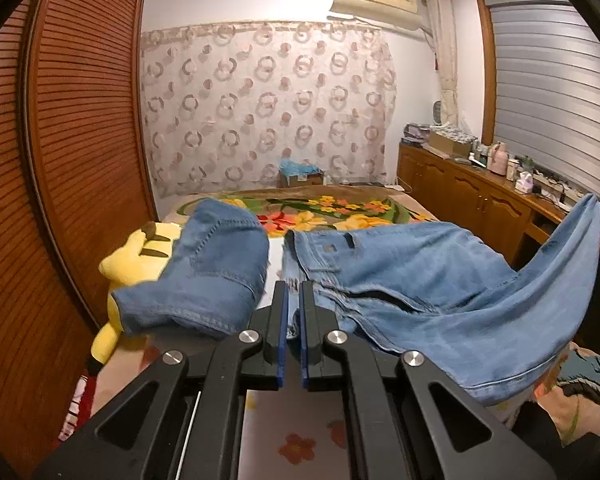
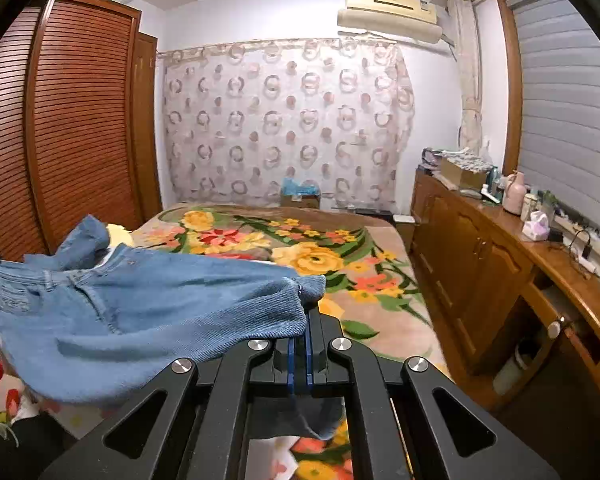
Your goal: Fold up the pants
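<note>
Above the floral bed [image 2: 360,276], blue pants [image 1: 440,280] lifted, left gripper [image 1: 293,292] and right gripper [image 2: 299,320] each clamping denim

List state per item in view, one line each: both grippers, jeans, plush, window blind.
left gripper: shut on the jeans near the waist
right gripper: shut on a leg end
jeans: unfolded, lifted between both grippers, one leg raised at right
yellow plush: lying on bed, partly under denim
floral blanket: spread flat
window blind: down
</note>
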The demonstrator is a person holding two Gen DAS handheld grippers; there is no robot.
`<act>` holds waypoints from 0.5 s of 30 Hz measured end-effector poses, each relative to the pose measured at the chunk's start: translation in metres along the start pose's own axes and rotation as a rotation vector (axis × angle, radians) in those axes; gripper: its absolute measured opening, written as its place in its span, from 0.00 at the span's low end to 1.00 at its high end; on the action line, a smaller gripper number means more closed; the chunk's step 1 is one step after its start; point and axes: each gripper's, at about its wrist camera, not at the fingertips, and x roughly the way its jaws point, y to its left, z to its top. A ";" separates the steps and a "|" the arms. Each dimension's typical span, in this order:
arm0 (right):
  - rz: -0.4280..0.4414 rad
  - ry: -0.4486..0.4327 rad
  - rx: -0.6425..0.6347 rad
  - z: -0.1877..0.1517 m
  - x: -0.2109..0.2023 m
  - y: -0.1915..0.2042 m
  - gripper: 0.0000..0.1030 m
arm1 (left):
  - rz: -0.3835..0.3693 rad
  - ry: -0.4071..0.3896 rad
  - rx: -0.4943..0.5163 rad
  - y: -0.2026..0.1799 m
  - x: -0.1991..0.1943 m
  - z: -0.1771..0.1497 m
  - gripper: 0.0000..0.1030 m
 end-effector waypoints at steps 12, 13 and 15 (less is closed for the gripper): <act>-0.041 0.203 0.037 -0.018 0.136 -0.001 0.03 | 0.027 0.089 0.042 -0.005 0.089 0.020 0.05; -0.040 0.209 0.038 -0.014 0.142 -0.003 0.03 | 0.030 0.090 0.045 -0.005 0.093 0.022 0.05; -0.043 0.225 0.030 -0.014 0.152 -0.003 0.03 | 0.032 0.095 0.057 -0.007 0.102 0.029 0.05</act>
